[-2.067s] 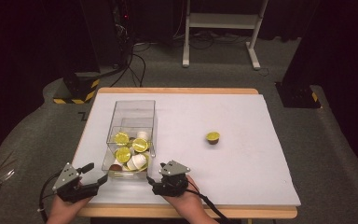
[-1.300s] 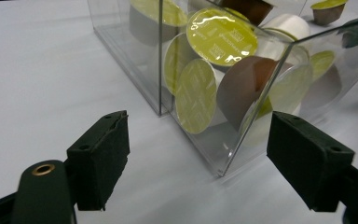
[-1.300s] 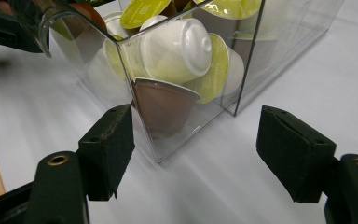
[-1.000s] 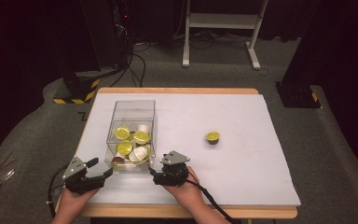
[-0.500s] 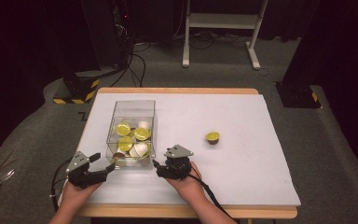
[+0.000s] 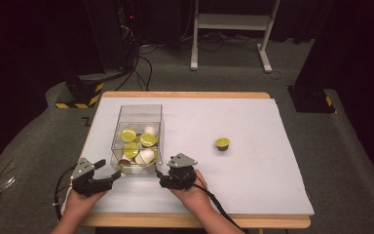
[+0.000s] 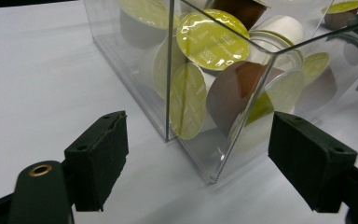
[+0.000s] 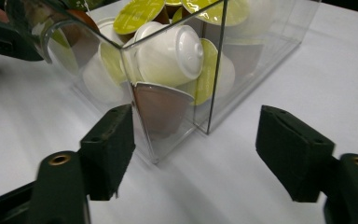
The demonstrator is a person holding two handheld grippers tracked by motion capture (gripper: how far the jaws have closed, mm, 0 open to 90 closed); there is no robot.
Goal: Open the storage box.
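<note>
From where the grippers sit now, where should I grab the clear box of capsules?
Probably the clear box by its two near bottom corners, one per gripper, coming in level from your side: left gripper and right gripper each already straddle a corner edge, jaws open.

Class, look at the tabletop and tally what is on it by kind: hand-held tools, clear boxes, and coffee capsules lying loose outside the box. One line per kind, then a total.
Hand-held tools: 2, the left tool and the right tool
Clear box: 1
Loose capsule outside the box: 1
Total: 4
The capsules inside the box overlap too much for a sure count.
</note>
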